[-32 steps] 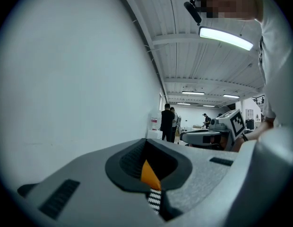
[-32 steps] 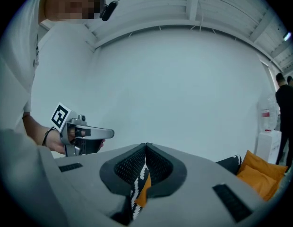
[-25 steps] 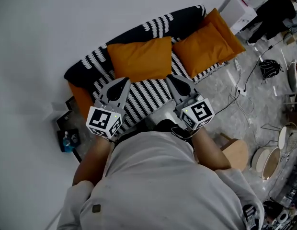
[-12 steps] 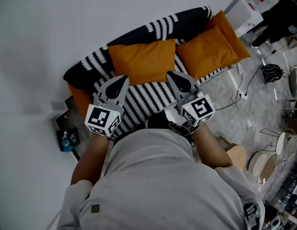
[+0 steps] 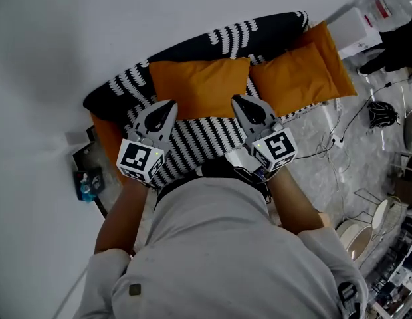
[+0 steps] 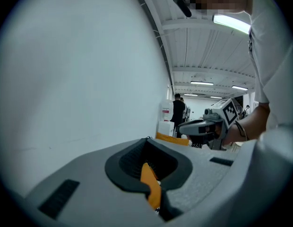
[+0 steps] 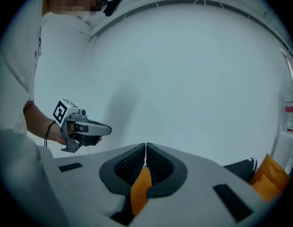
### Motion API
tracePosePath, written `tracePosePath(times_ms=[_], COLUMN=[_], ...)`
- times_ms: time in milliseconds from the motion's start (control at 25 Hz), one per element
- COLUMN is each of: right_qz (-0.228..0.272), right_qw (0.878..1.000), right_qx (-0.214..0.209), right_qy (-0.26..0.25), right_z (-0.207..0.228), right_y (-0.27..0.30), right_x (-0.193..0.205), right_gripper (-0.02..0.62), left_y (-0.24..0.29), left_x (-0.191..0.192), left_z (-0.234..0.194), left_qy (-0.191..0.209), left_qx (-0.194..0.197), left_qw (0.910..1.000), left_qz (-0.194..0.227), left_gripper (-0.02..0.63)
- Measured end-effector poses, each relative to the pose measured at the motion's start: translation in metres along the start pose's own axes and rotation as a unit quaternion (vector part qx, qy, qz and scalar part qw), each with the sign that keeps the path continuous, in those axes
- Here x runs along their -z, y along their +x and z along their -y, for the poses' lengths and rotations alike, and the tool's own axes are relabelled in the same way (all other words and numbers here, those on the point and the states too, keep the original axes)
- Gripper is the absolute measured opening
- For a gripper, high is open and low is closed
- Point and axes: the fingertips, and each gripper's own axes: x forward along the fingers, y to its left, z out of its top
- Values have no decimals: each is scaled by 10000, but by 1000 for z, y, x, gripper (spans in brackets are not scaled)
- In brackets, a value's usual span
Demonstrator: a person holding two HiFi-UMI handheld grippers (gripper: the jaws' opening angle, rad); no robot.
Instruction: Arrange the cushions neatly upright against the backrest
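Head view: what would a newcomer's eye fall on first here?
Bright orange against stripes hits first: the middle cushion and the right cushion sit side by side along the backrest of the black-and-white striped sofa. Next come the left gripper and the right gripper in the foreground, both shut and empty, held side by side over the seat in front of the cushions.

Both claws have moved forward over the black-and-white striped sofa seat (image 5: 206, 137) toward the backrest. In the head view the left claw (image 5: 167, 105) now overlaps the lower left corner of the middle rectangular orange fabric cushion (image 5: 199, 85) further than before. The right claw (image 5: 240, 100) has come level with that cushion's lower right corner, beside the second orange cushion (image 5: 292, 77).
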Motion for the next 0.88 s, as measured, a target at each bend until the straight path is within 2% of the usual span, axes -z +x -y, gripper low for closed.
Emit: tracePosePath(times_ms=[160,520,800,880], right_qz=[-210,-698,-1182,-1354], right_qw=[9997,9957,9872,9829], right_qx=[-132,-590,-976,-1138], right_qy=[-11,-149,-446,-521], right_z=[32,99,148,156], right_y=[23,78,119,132], right_x=[14,50,92,109], right_gripper=[28,30,35,62], left_y=[34,114,176,190], left_x=[7,37,68,80], left_z=[-17,-60,-87,-97], left_qy=[-52,191,334,441], left_qx=[-16,88,284,362], left_qw=[9999,9967,9925,9897], left_qz=[-162,-781,-1145,-1315], left_gripper=[11,11,12,19])
